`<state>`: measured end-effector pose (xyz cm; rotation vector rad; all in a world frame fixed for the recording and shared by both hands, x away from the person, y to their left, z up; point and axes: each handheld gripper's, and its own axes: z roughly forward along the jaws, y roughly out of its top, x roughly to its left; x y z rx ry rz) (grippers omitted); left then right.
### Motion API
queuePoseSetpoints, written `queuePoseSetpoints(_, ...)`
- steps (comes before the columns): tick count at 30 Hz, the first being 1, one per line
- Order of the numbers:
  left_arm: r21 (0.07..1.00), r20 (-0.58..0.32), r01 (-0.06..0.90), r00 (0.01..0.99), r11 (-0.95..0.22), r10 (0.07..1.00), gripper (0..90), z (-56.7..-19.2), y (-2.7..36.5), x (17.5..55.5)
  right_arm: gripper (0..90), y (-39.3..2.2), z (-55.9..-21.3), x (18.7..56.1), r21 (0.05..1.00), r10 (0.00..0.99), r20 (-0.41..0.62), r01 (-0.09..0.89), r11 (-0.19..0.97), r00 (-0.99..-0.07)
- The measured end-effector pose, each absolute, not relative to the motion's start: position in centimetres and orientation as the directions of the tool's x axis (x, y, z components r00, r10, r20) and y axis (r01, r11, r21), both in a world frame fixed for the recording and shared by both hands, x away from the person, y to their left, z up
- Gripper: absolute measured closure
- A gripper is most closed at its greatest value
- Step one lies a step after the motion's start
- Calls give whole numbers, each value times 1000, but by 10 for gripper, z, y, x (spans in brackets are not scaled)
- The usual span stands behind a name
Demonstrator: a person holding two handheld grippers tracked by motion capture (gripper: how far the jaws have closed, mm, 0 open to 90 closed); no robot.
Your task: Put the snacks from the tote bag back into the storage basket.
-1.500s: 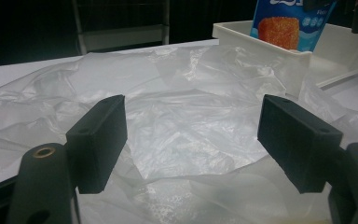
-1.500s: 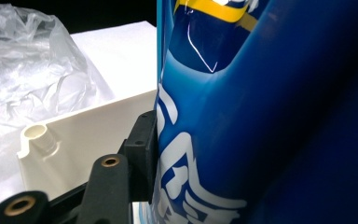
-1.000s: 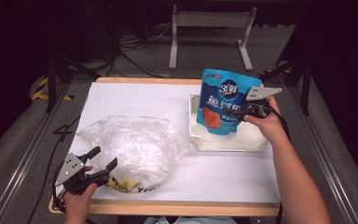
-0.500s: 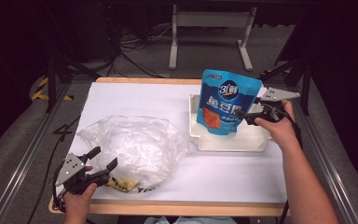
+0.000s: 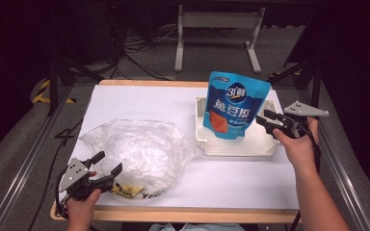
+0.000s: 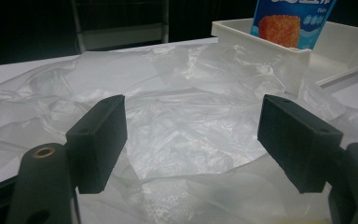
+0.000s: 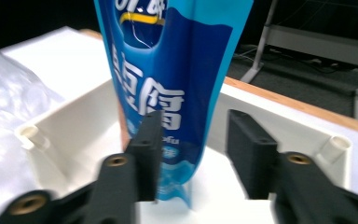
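My right gripper (image 5: 268, 121) sits just beside the pouch (image 5: 236, 107), jaws part open and just been closing, nothing pinched. The pouch stands upright in the white tray (image 5: 235, 147), unsupported. My left gripper (image 5: 107, 166) rests wide open at the plastic bag (image 5: 139, 149). Risk: a knock from my jaws could tip the pouch

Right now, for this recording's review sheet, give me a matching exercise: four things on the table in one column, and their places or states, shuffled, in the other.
Things:
1. blue snack pouch
2. white tray
3. clear plastic bag
4. left tool

Places or states:
A. crumpled on the table's left half
B. standing upright in the tray
C. open at the bag's near edge
D. on the table's right half, holding the pouch

Pairs: 1-B, 2-D, 3-A, 4-C
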<state>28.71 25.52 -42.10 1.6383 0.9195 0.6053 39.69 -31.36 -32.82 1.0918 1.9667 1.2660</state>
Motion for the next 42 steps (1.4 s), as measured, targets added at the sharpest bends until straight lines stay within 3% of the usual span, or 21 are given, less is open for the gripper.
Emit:
queuePoseSetpoints(3,963,-67,250,569,-95,820,247,-420,254,286,715,-313,-333,393,915,856,-25,333,227,-516)
queuePoseSetpoints(4,966,-66,243,571,-91,818,247,-421,253,287,795,-311,-338,393,909,842,-12,345,235,-540)
queuePoseSetpoints(9,966,-62,242,570,-95,820,247,-420,254,285,895,-305,-350,397,892,825,-5,370,259,-565)
queuePoseSetpoints(18,970,-59,227,566,-87,823,248,-419,253,284,900,-296,-377,412,851,838,-18,432,300,-546)
queuePoseSetpoints(42,970,-52,225,558,-91,828,247,-419,255,281,900,-302,-388,438,841,873,-51,450,299,-486)
